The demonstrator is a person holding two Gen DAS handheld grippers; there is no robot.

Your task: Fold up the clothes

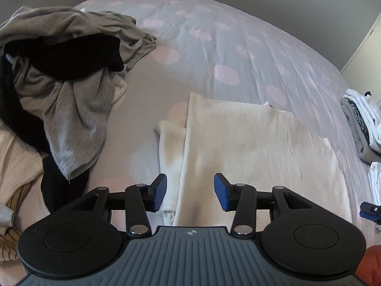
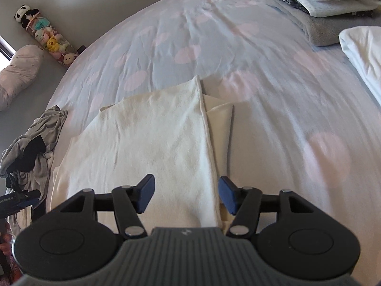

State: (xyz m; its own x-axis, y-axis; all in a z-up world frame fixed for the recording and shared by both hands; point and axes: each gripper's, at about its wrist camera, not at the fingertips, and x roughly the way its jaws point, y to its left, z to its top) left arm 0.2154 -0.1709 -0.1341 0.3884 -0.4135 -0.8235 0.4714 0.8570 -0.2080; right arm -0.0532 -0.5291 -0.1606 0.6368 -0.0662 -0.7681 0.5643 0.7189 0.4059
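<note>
A cream garment (image 1: pixel 250 147) lies partly folded on the bed, its sides turned inward. In the left wrist view my left gripper (image 1: pixel 190 191) hovers open over its near left edge, nothing between the blue pads. The right wrist view shows the same cream garment (image 2: pixel 147 138) from the other side, with a folded sleeve (image 2: pixel 220 128) peeking out along its right edge. My right gripper (image 2: pixel 186 194) is open above that near right edge, empty. The right gripper's tip (image 1: pixel 370 211) shows at the far right of the left view, and the left gripper (image 2: pixel 20 201) at the left edge of the right view.
An unfolded heap of grey and black clothes (image 1: pixel 62 71) lies left of the garment. Folded stacks of white and grey clothes (image 2: pixel 321 2) and a white folded piece (image 2: pixel 362 54) sit at the right. The bed cover (image 1: pixel 214 47) is pale with pink dots. Plush toys (image 2: pixel 45 35) stand by the wall.
</note>
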